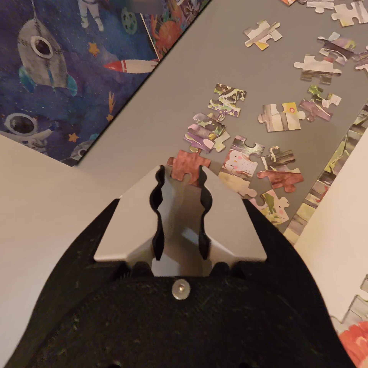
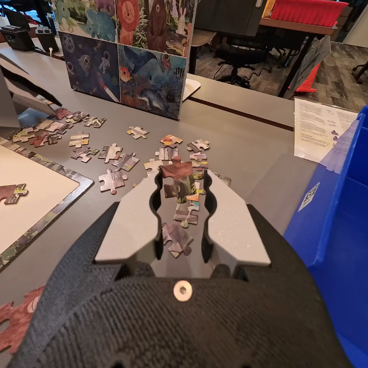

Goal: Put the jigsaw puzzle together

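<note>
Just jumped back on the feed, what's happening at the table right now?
A jigsaw is mid-assembly. The right gripper holds a brown-and-green piece lifted above the loose pieces on the grey table. The left gripper is down at a reddish-brown piece lying on the table, fingertips either side of it; whether it grips is unclear. The puzzle frame is mostly empty, and the box stands behind.

The grey tabletop carries loose jigsaw pieces scattered ahead of the tool, a puzzle tray to its left, a blue bin to its right, and an upright picture box beyond.
</note>
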{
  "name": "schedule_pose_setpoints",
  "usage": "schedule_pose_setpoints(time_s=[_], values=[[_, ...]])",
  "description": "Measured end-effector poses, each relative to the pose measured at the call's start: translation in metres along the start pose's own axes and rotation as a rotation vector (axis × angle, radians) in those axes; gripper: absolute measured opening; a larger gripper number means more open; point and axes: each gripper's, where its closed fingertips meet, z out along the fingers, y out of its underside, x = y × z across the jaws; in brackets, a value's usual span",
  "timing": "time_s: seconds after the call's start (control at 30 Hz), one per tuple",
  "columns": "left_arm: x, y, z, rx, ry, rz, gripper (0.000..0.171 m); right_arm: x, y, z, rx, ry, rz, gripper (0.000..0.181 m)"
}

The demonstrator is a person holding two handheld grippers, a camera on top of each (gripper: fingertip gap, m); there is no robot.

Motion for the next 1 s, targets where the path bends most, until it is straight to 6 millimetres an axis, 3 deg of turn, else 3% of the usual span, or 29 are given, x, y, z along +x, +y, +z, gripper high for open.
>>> schedule_pose_setpoints(time_s=[0.43, 1.0], values=[[0.013, 0.002, 0.0, 0.004, 0.09, -0.025, 0.043, -0.001, 0.0, 0.0, 0.0, -0.002, -0.005, 0.039], [0.004, 0.003, 0.0, -0.005, 0.026, 0.002, 0.041, -0.002, 0.001, 0.001, -0.005, -0.003, -0.012, 0.039]])
